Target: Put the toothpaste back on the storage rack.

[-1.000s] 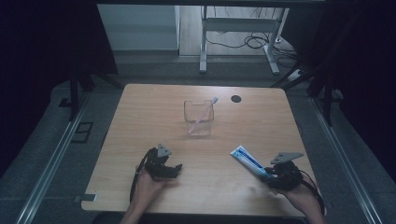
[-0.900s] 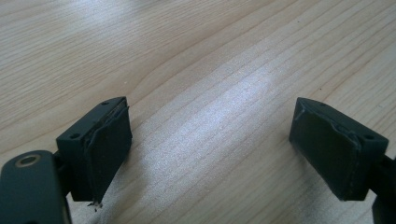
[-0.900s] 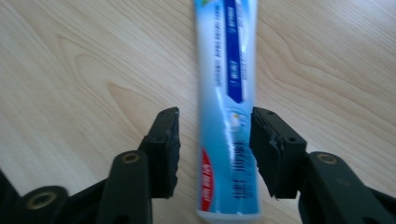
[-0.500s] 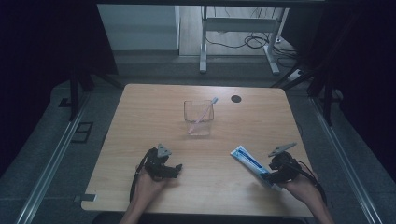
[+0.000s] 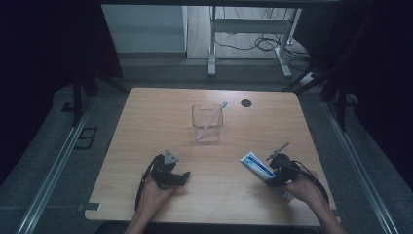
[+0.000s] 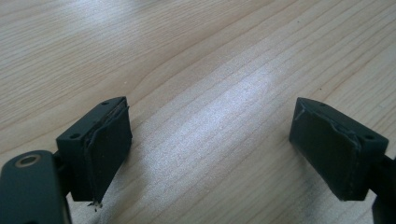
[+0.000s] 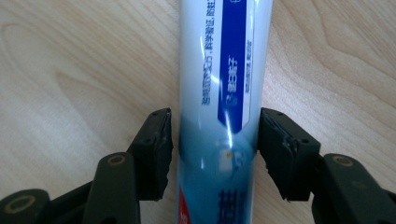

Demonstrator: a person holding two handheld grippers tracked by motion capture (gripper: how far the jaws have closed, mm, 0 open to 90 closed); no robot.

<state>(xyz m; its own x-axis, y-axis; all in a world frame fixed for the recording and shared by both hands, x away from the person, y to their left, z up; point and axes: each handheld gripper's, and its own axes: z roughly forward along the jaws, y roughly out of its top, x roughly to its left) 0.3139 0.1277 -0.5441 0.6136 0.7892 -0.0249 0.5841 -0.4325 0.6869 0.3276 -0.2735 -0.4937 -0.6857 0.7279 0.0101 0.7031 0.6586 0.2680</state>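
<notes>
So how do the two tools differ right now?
The left tool stands wide open, while the right tool is narrower, its jaws having just been closing. The left has only bare table between its jaws; the right has a tube between them, pads at its sides. Both are hand-held, low over the table.

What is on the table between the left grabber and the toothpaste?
Nothing: in the high view, bare table runs from the left gripper to the toothpaste tube.
</notes>
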